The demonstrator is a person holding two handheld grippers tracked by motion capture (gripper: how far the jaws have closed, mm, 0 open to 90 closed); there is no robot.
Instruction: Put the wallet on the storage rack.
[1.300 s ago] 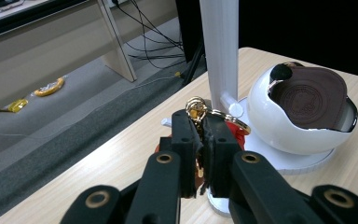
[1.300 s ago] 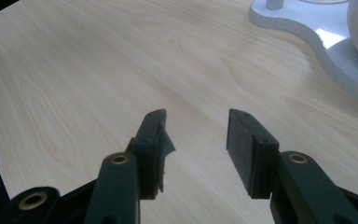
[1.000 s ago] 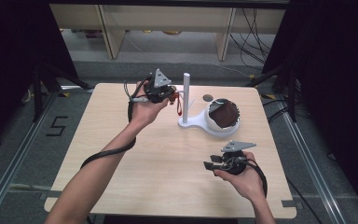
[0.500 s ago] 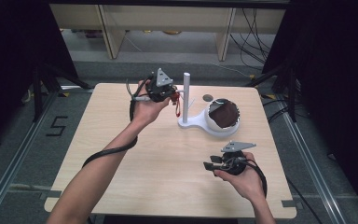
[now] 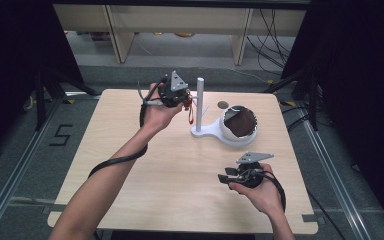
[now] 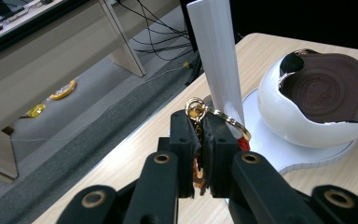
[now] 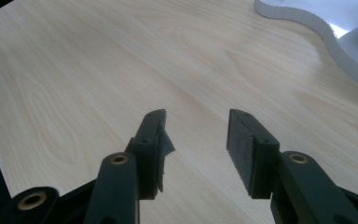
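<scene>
From the high view I see my left tool (image 5: 189,102) raised near the far edge of the table (image 5: 130,200), just beside the white upright post (image 5: 199,102) of a white stand (image 5: 205,132). A red strap hangs from the tool beside the post. The stand's flat base carries a white egg-shaped bowl (image 5: 237,125) with a dark brown disc (image 5: 240,121) inside. On the floor off the table's left edge I read a taped "5" (image 5: 60,135). My right tool (image 5: 223,177) sits low near the right part of the near edge, well apart from the stand.

In the left gripper view, my left tool (image 6: 200,140) is clamped tight on a gold key ring (image 6: 214,116); the ring's loops stick out above the pads, right against the post (image 6: 216,65). The brown disc (image 6: 331,86) bears an embossed round seal, but I cannot read its lettering.

In the right gripper view, my right tool (image 7: 196,140) stands partly apart with nothing between the pads, over bare wood, the stand's base edge (image 7: 317,32) farther off.
</scene>
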